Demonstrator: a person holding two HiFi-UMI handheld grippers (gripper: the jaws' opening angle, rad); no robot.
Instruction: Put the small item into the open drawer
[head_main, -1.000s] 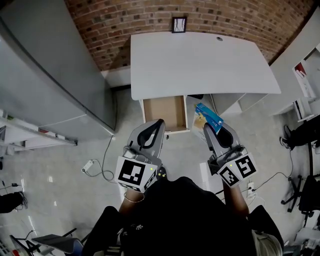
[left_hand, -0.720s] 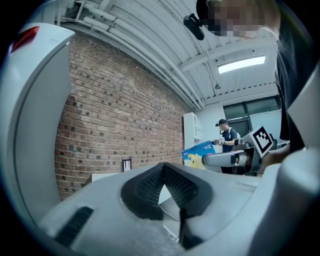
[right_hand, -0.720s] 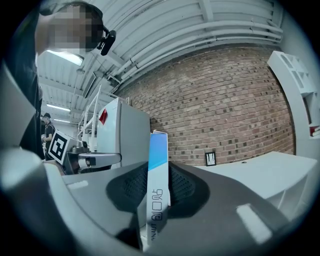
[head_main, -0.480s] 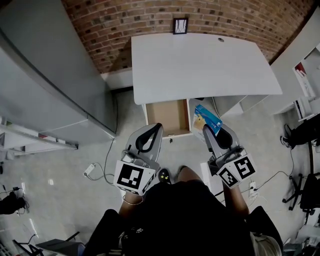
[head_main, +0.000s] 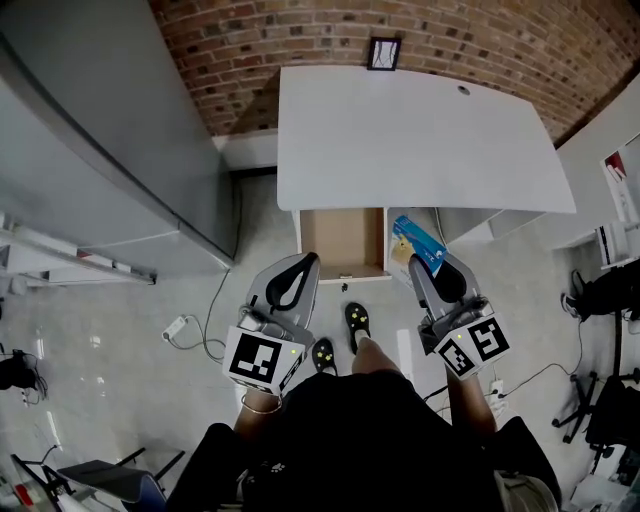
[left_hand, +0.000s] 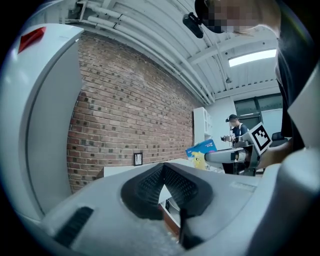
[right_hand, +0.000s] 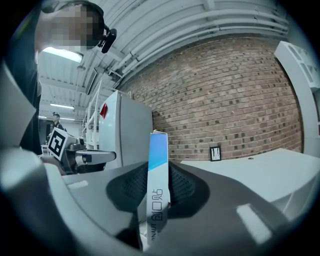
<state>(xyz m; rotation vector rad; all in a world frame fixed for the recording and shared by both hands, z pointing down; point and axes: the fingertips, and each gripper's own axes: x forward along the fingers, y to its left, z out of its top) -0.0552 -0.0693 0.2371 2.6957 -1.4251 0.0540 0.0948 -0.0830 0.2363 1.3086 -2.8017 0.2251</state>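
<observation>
Blue box (head_main: 418, 238) in right tongs (head_main: 432, 264), just beside open brown-bottomed drawer (head_main: 342, 240)

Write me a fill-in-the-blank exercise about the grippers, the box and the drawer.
The right gripper is shut on a flat box with a ____ top face.
The drawer under the white desk is ____, not shut.
The left gripper, jaws together, holds ____.
The wall behind the desk is ____.
Missing words: blue; open; nothing; brick.
</observation>
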